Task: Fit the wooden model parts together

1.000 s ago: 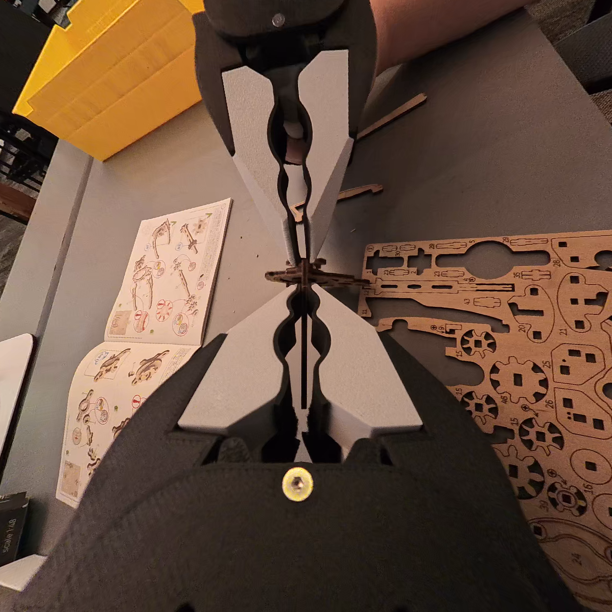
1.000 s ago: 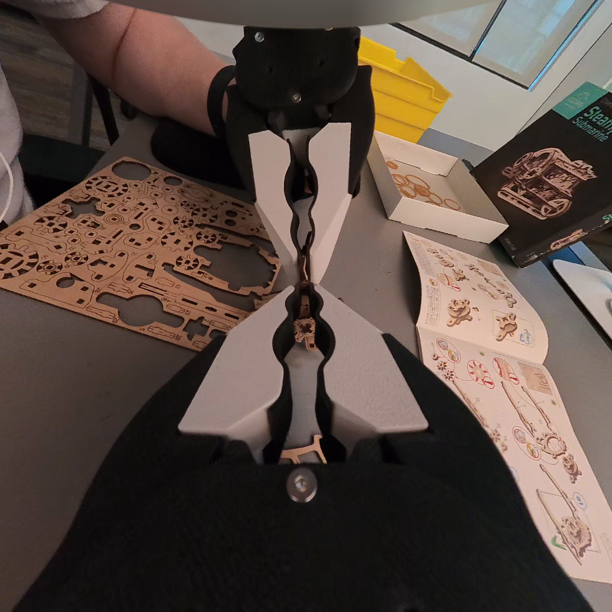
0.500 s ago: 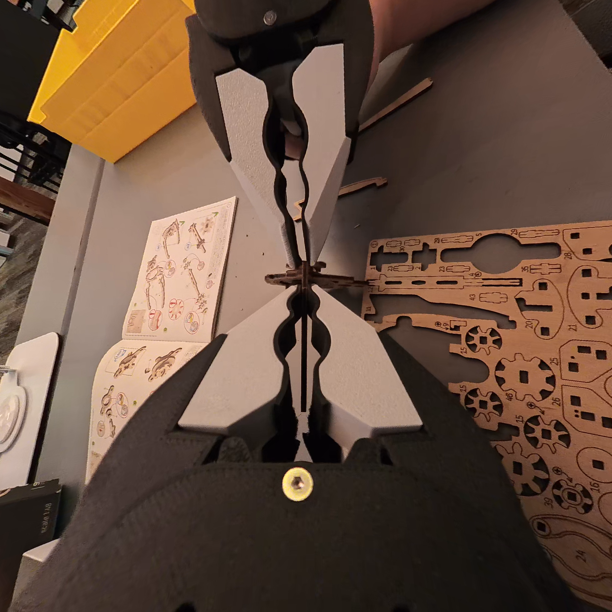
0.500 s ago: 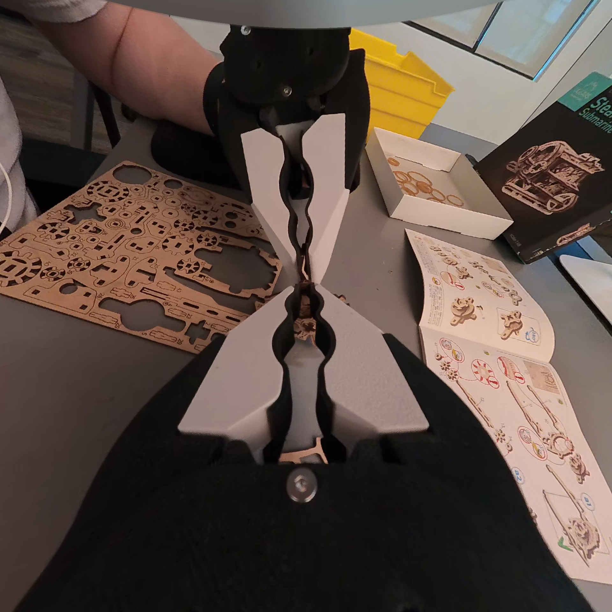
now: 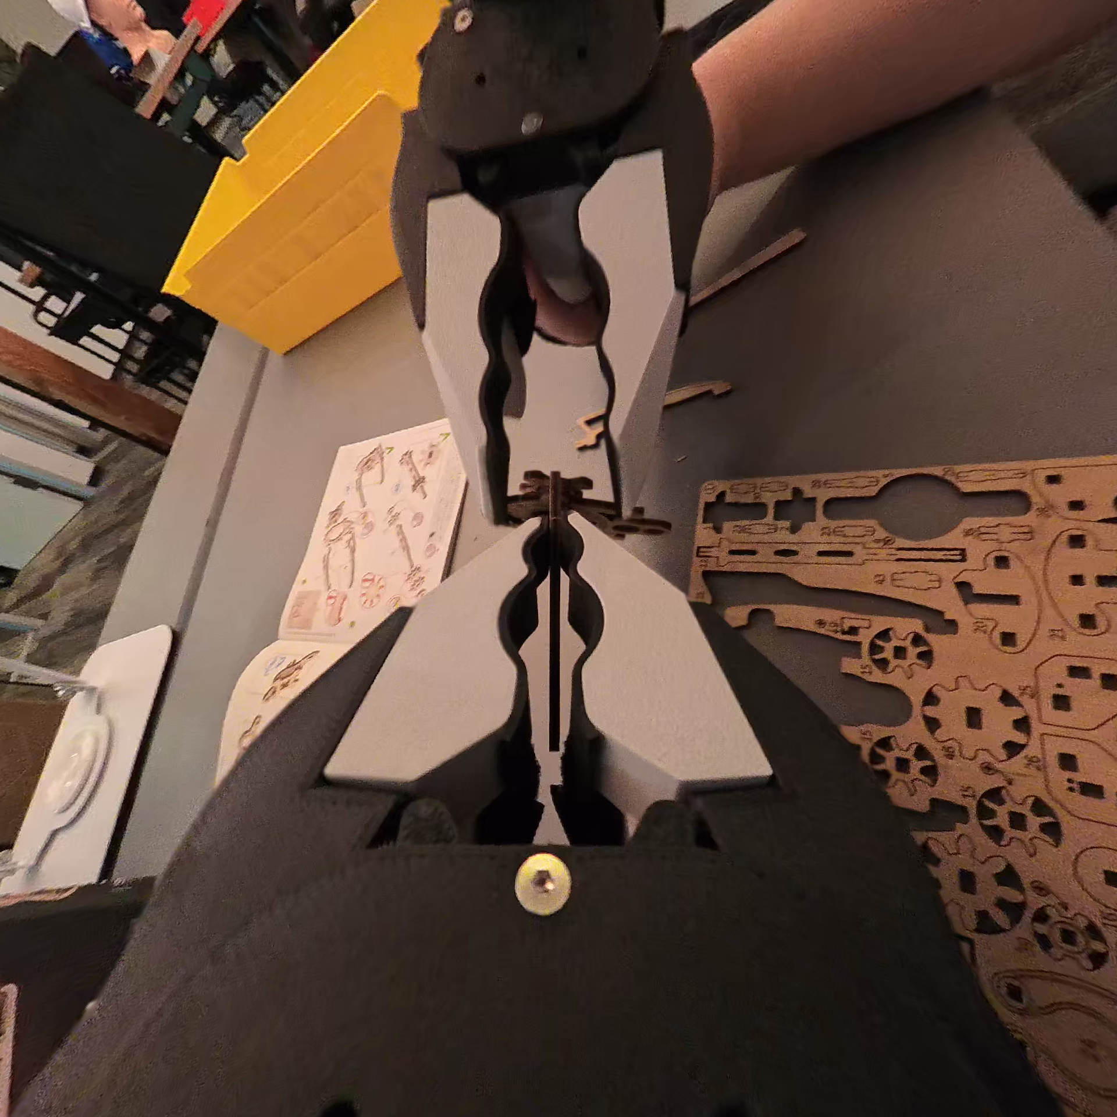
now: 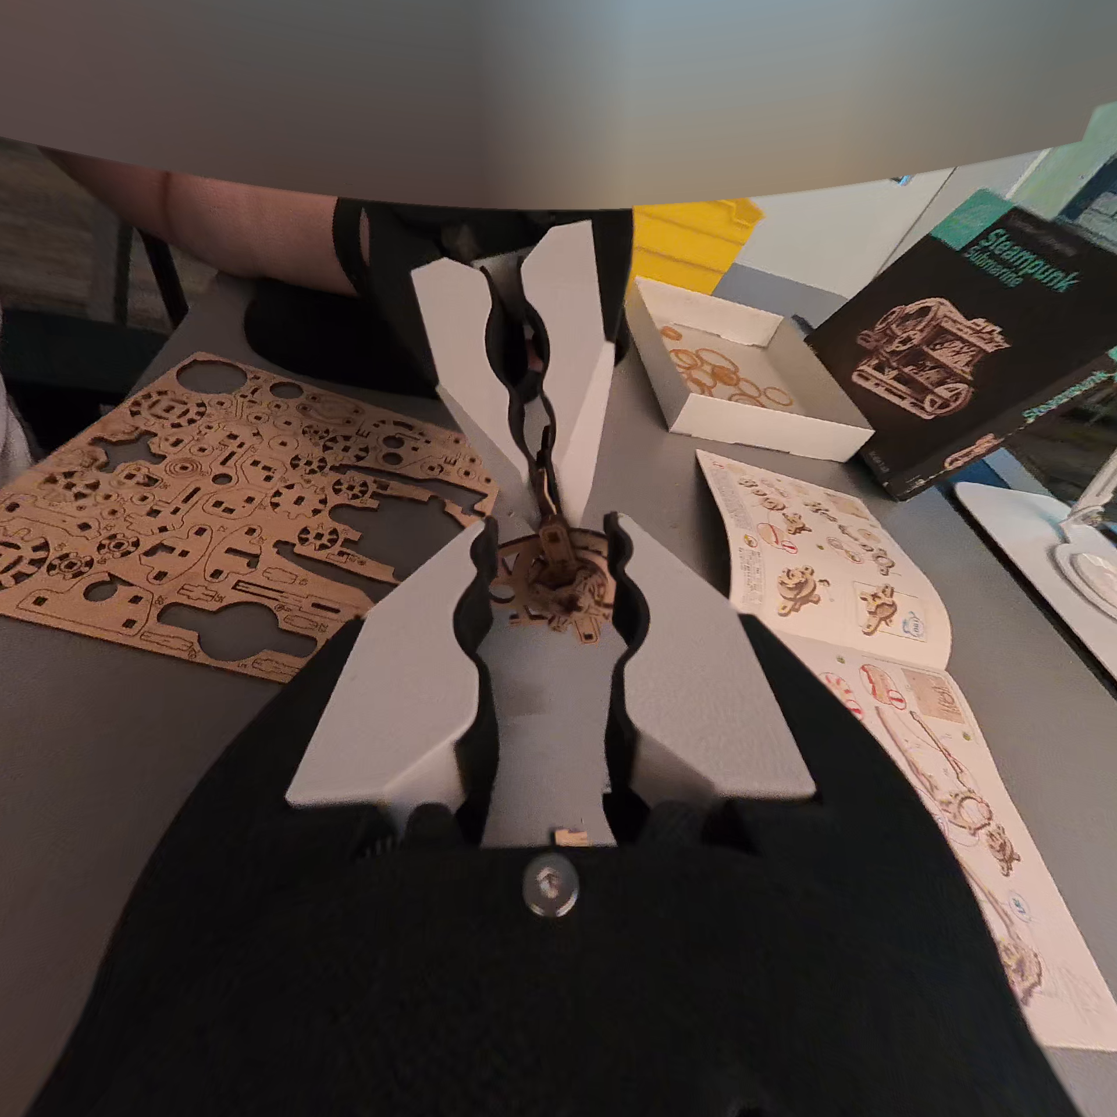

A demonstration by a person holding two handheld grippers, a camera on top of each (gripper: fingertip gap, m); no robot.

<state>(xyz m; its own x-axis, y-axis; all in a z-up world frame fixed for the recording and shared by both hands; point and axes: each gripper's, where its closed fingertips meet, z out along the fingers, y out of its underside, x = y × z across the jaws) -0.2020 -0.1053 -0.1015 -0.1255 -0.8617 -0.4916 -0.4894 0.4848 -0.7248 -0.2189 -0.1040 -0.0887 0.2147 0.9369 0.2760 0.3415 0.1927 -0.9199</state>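
My left gripper [image 5: 553, 532] is shut on a thin flat wooden part [image 5: 553, 634], seen edge-on between its fingers. A small wooden gear assembly [image 5: 574, 511] sits on that part's tip. My right gripper [image 6: 550, 532] faces it, open, with its jaws standing on either side of the assembly [image 6: 556, 583] and not pressing it. In the left wrist view the right gripper [image 5: 559, 505] comes in from above. In the right wrist view the left gripper [image 6: 550, 508] is shut on the part's arm. Both are held above the grey table [image 5: 906, 332].
A laser-cut wooden parts sheet [image 5: 967, 665] [image 6: 211, 514] lies flat beside the grippers. An open instruction booklet [image 5: 387, 532] [image 6: 834, 574] lies on the other side. A yellow bin [image 5: 302, 211], a white tray [image 6: 713, 423] of rings, a black kit box [image 6: 967, 350] and loose wooden strips [image 5: 653, 411] lie around. My left and right fingertips are right by each other.
My right gripper has opened and let go of the assembly, which stays in my left gripper. Both cameras have tilted a little.
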